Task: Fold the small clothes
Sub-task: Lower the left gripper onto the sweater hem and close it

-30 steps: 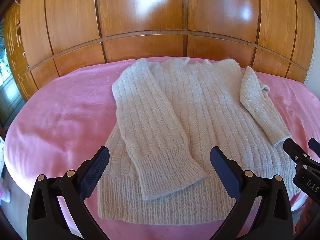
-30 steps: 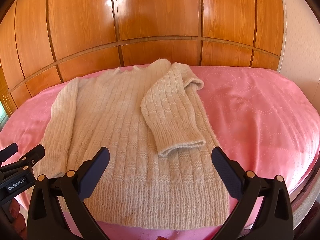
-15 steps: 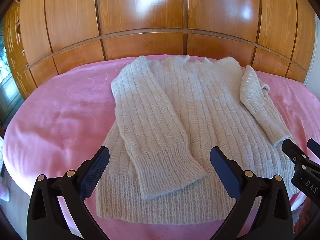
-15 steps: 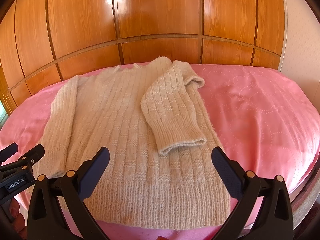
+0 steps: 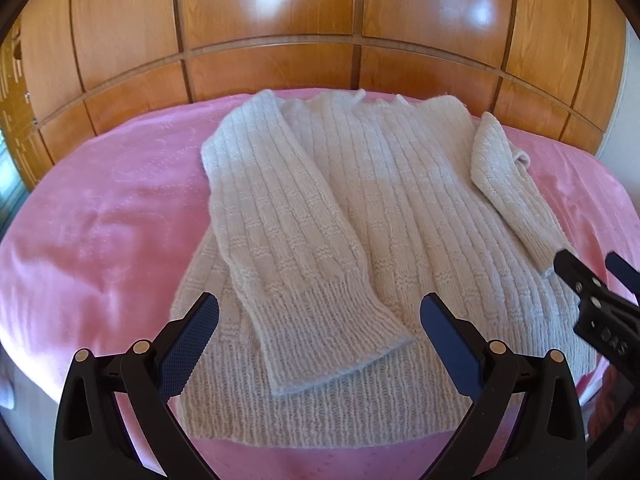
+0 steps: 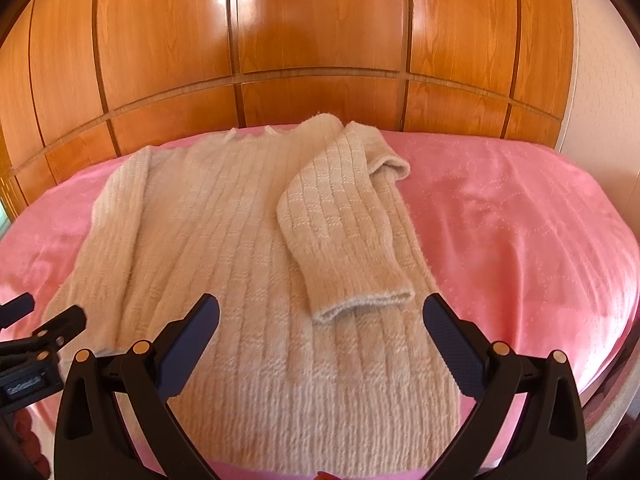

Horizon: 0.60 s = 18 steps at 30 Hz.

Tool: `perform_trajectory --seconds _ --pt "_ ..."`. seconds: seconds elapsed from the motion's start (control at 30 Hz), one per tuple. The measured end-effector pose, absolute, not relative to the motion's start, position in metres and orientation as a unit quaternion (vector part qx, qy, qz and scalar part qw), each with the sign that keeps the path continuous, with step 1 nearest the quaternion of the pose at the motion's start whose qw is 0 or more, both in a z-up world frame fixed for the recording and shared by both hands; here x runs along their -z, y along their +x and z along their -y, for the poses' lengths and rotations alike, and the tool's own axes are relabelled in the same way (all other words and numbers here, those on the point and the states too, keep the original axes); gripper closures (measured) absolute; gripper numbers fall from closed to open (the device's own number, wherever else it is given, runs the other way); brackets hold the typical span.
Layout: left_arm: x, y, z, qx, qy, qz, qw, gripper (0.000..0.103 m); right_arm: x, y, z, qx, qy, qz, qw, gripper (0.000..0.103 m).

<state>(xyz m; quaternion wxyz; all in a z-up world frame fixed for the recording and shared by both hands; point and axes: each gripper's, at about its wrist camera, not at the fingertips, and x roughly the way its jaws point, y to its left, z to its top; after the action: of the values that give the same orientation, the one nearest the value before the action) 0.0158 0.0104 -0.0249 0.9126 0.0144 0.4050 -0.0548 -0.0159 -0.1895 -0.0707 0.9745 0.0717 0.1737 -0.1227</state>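
- Left gripper (image 5: 319,322): jaws spread wide, holding nothing, poised above the near hem of the sweater (image 5: 400,208), over the left cuff (image 5: 332,332).
- Sweater: lies flat on the pink bedspread (image 5: 100,208), neck toward the wooden panels (image 5: 272,12), both sleeves already laid in over the body.
- Handling, as I judge it: a thick, soft ribbed knit, light but limp and stretchy. It will sag and drag if lifted by one point, and the fuzzy surface should grip the pads well.
- Best hold: the two near hem corners, pinching all layers, then carry them up toward the neck.
- Right gripper (image 6: 321,320): jaws likewise spread and empty, near the right cuff (image 6: 362,304) and above the hem.
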Motion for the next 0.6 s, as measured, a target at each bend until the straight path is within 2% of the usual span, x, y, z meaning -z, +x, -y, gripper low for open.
perform_trajectory --seconds 0.27,0.53,0.6 --pt "0.041 0.025 -0.027 0.056 -0.015 -0.418 0.906 0.003 0.069 0.017 0.203 0.149 0.056 -0.164 0.973 0.002" --pt "0.039 0.030 0.010 0.085 0.067 -0.400 0.910 0.003 0.071 0.060 0.218 0.185 0.039 -0.162 0.968 0.002" --pt "0.046 0.036 0.017 0.085 0.080 -0.406 0.907 0.008 0.074 0.067 0.223 0.194 0.041 -0.164 0.966 0.002"
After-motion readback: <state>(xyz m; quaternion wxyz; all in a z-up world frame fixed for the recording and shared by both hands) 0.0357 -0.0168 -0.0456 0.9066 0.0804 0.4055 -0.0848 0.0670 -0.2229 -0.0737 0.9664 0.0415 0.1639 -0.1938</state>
